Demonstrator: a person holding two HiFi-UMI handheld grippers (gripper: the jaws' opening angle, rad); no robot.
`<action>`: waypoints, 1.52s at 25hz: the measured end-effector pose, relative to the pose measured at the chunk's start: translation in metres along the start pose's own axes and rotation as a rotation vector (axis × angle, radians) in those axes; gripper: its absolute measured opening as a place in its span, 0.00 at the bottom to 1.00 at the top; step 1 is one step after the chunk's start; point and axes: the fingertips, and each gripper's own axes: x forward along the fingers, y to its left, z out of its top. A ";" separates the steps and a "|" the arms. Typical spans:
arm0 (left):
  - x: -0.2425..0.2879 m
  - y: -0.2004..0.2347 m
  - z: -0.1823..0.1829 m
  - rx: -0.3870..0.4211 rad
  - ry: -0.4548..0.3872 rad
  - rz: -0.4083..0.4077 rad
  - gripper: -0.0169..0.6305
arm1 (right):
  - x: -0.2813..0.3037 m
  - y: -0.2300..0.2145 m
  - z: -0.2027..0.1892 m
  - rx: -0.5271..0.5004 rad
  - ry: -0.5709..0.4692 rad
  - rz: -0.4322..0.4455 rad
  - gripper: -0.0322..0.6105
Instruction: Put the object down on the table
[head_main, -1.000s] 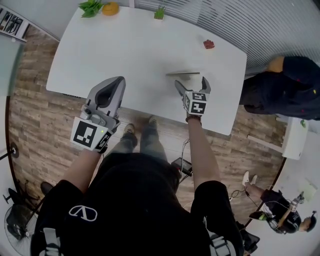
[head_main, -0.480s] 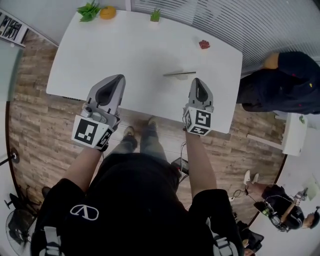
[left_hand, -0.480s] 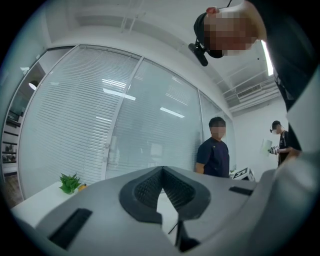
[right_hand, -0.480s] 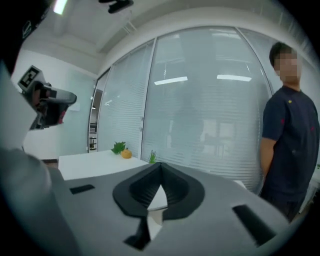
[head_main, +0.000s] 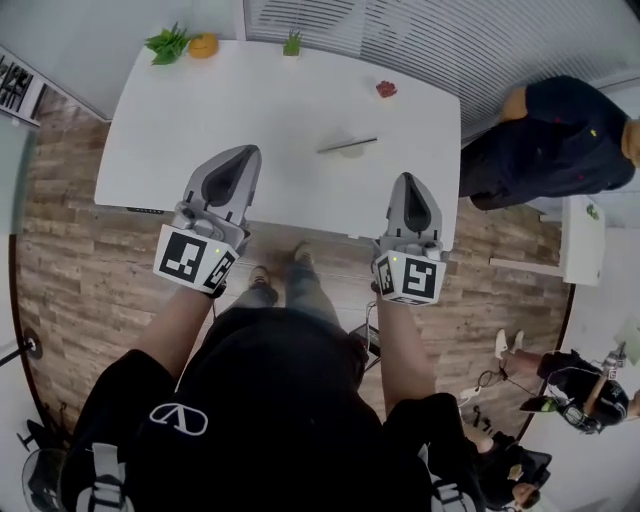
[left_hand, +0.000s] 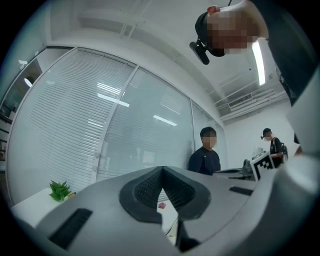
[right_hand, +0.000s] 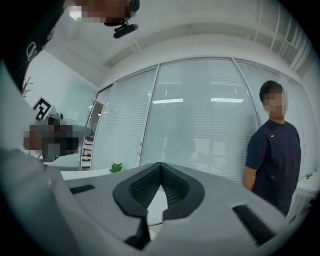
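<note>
A thin, flat greyish object (head_main: 347, 146) lies on the white table (head_main: 200, 120), right of its middle, with nothing touching it. My right gripper (head_main: 408, 180) is shut and empty, held over the table's near edge, well short of the object. In the right gripper view its jaws (right_hand: 160, 165) meet with nothing between them. My left gripper (head_main: 246, 152) is also shut and empty, over the near left part of the table. The left gripper view shows the closed left gripper (left_hand: 161, 170) pointing up at a glass wall.
A small red thing (head_main: 386, 89) sits near the table's far right edge. Two green plants (head_main: 166, 44) (head_main: 292, 43) and an orange item (head_main: 203, 45) stand along the far edge. A person in dark clothes (head_main: 545, 140) stands right of the table, beside a white side table (head_main: 580, 240).
My right gripper has shut its jaws and drawn back from the flat object towards the near edge. The object stays on the table. The left gripper has hardly moved.
</note>
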 end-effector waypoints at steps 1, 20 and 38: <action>-0.004 -0.004 0.004 -0.001 -0.005 -0.012 0.03 | -0.009 0.001 0.007 -0.003 -0.006 -0.009 0.06; -0.061 -0.081 0.052 0.050 -0.068 0.026 0.03 | -0.109 -0.015 0.061 -0.018 -0.078 -0.025 0.06; -0.058 -0.085 0.062 0.068 -0.087 0.015 0.03 | -0.109 -0.008 0.067 -0.032 -0.081 -0.012 0.06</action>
